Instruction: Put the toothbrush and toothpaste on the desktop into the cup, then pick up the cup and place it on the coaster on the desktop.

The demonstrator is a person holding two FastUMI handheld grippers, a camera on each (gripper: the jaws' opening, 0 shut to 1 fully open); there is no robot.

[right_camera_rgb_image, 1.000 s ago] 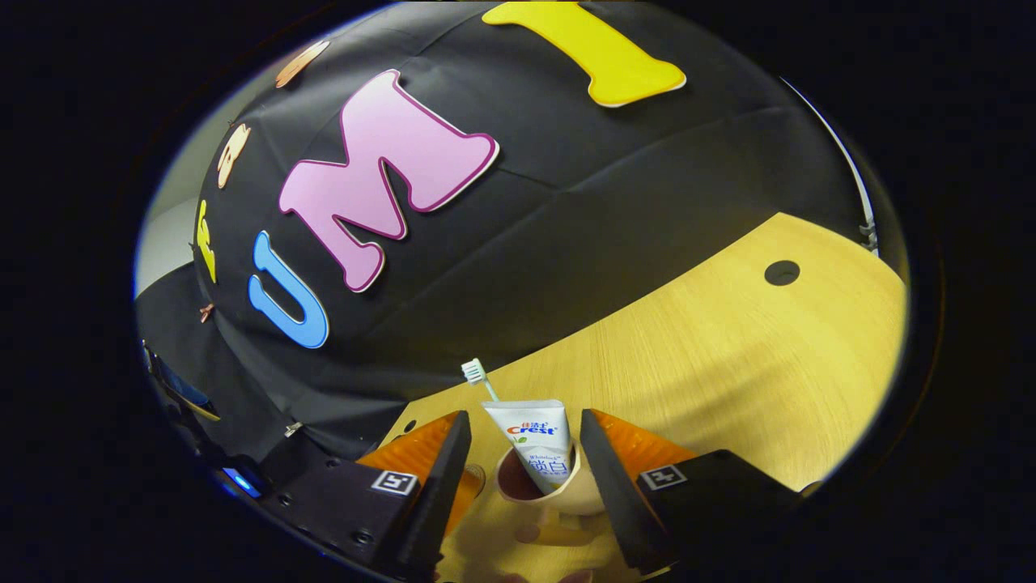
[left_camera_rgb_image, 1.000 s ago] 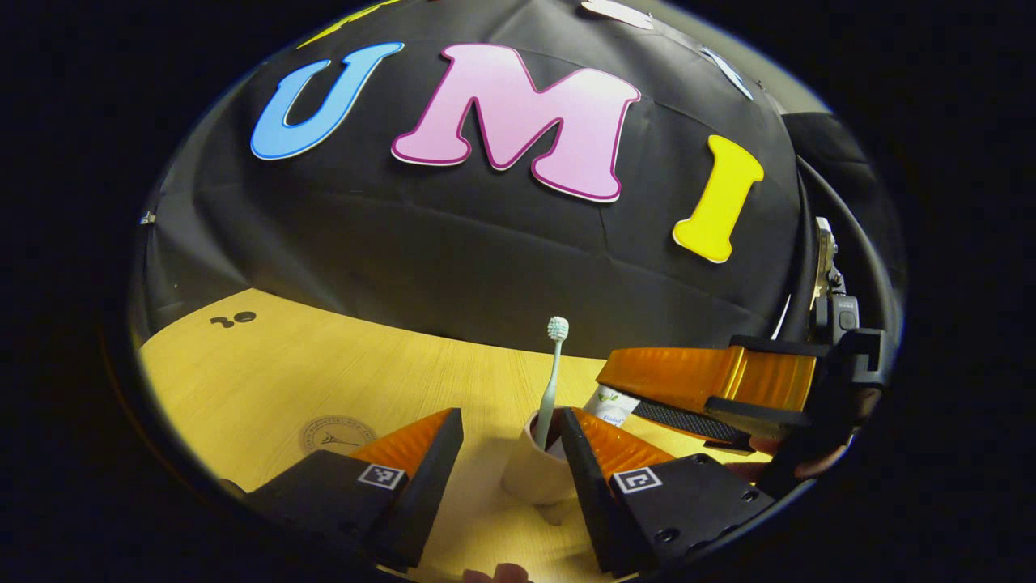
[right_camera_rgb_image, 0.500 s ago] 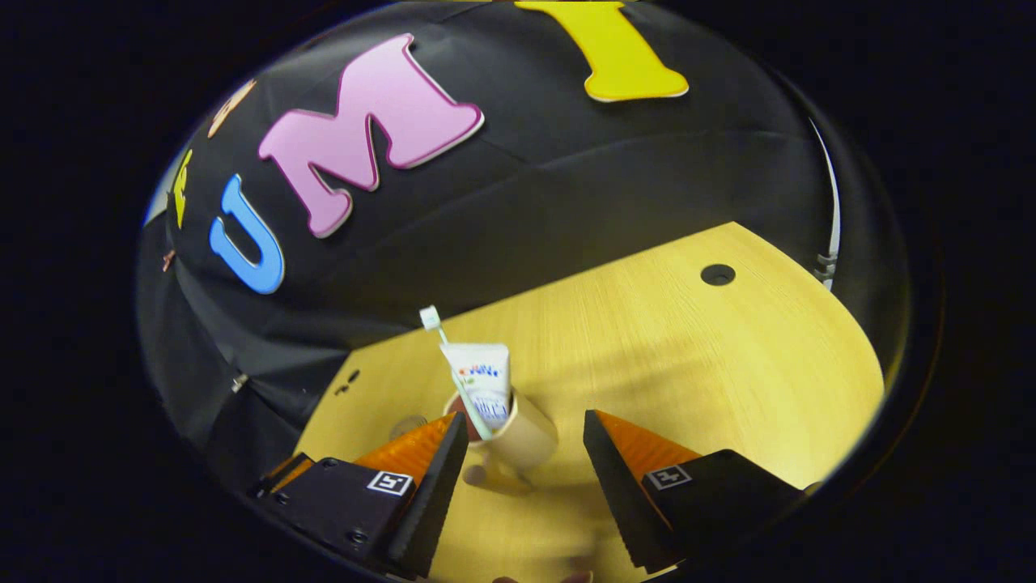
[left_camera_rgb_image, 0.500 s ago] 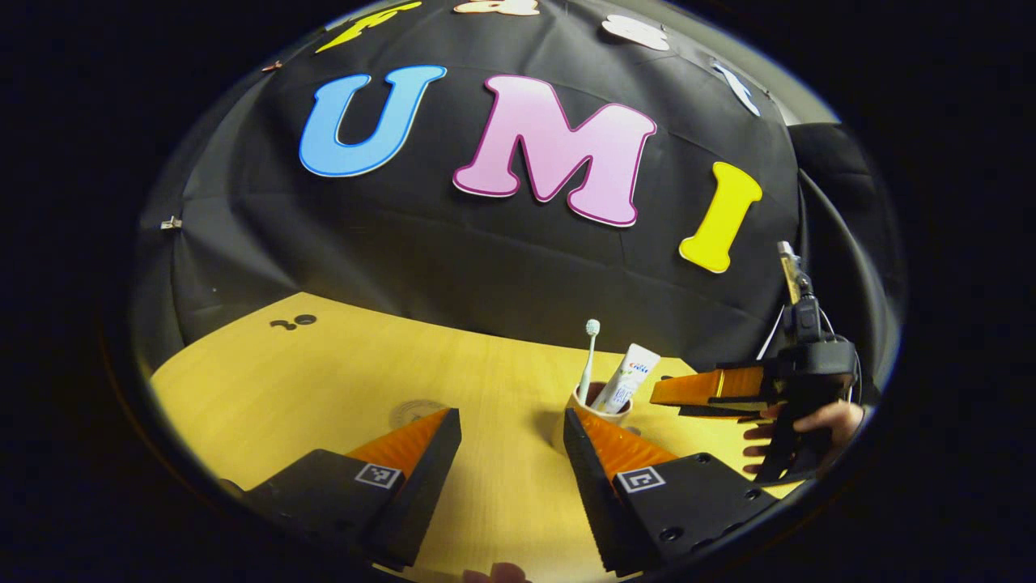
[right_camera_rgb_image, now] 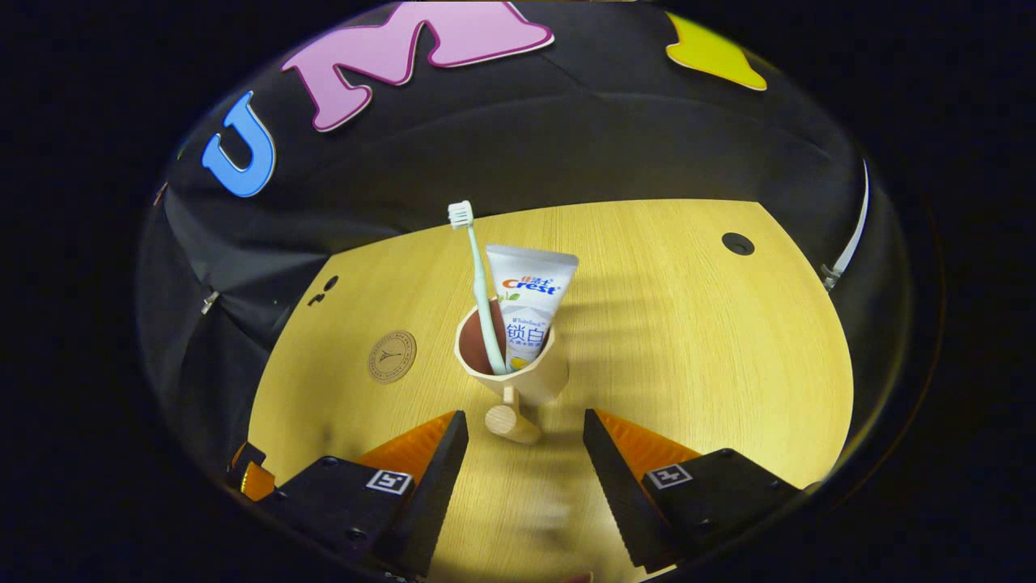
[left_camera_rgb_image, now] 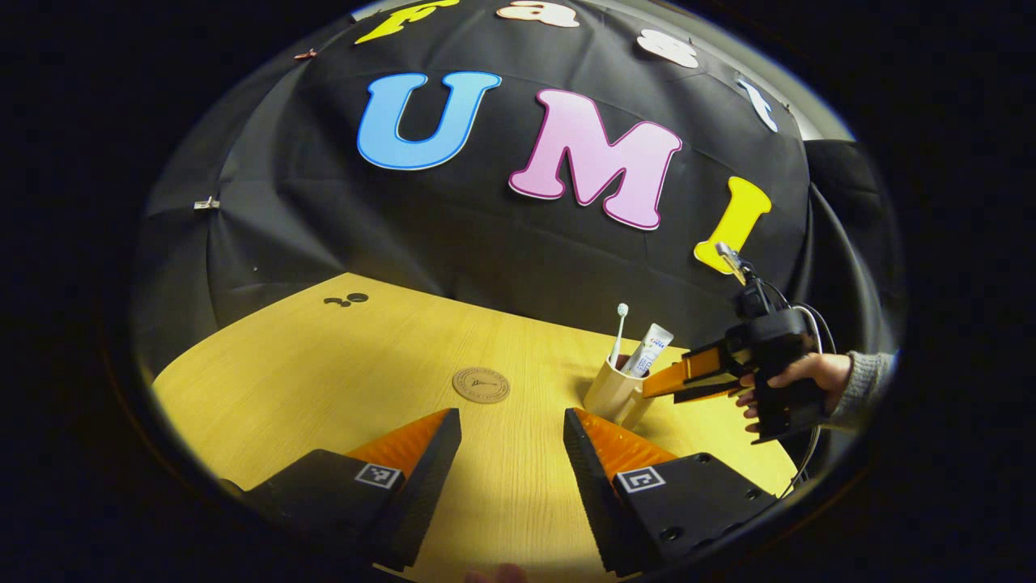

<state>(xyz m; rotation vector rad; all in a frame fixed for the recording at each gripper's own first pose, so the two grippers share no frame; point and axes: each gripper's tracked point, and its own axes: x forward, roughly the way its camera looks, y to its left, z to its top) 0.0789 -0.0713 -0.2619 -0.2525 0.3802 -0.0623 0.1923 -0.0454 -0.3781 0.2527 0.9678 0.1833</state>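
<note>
Right gripper view puts the cup (right_camera_rgb_image: 512,366) upright on the bench (right_camera_rgb_image: 688,340), brush (right_camera_rgb_image: 479,275) and paste (right_camera_rgb_image: 526,304) standing inside, coaster (right_camera_rgb_image: 392,356) well left of the cup. Both claws, right (right_camera_rgb_image: 524,453) and left (left_camera_rgb_image: 511,453), gape wide and empty. The cup looks light, rigid, top-heavy; I would grip its wall low, beside the handle knob (right_camera_rgb_image: 506,421).
</note>
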